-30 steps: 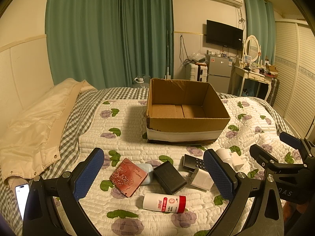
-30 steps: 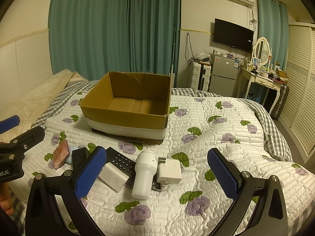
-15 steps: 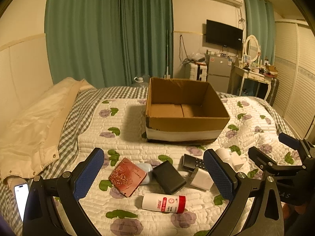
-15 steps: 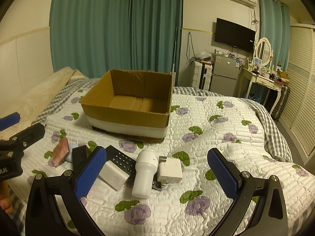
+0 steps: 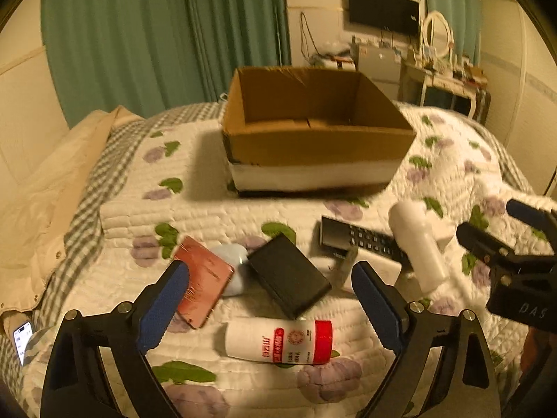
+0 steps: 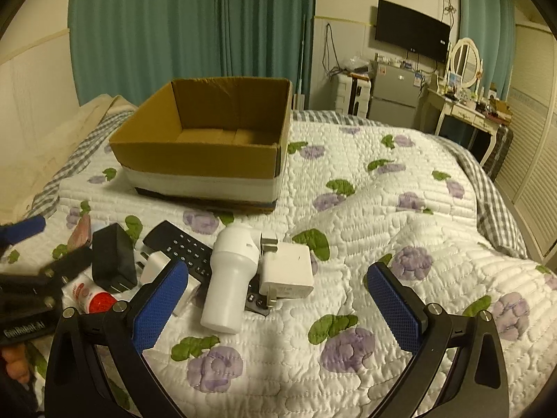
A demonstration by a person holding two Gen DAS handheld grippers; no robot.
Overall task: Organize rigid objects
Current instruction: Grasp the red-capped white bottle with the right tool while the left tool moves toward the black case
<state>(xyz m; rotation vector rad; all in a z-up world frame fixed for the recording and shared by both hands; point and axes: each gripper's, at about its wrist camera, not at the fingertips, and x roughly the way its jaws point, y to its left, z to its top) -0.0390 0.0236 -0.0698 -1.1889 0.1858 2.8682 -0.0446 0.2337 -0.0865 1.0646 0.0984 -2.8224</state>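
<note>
Left tool (image 5: 269, 299) hovered low over quilted bed (image 6: 400, 244), jaws wide apart, empty. Between its fingers: black case (image 5: 288, 276); white bottle with red cap (image 5: 278, 340) lying just below; reddish card (image 5: 203, 280) beside left finger, overlapping pale blue item (image 5: 231, 268). Right tool (image 6: 276, 304) also spread apart, holding nothing. Ahead of its left finger: white cylinder (image 6: 229, 275) lying across black remote (image 6: 181, 249), white charger (image 6: 287, 273) touching cylinder. Open cardboard box (image 6: 205, 160) stood beyond both tools, upright.
</note>
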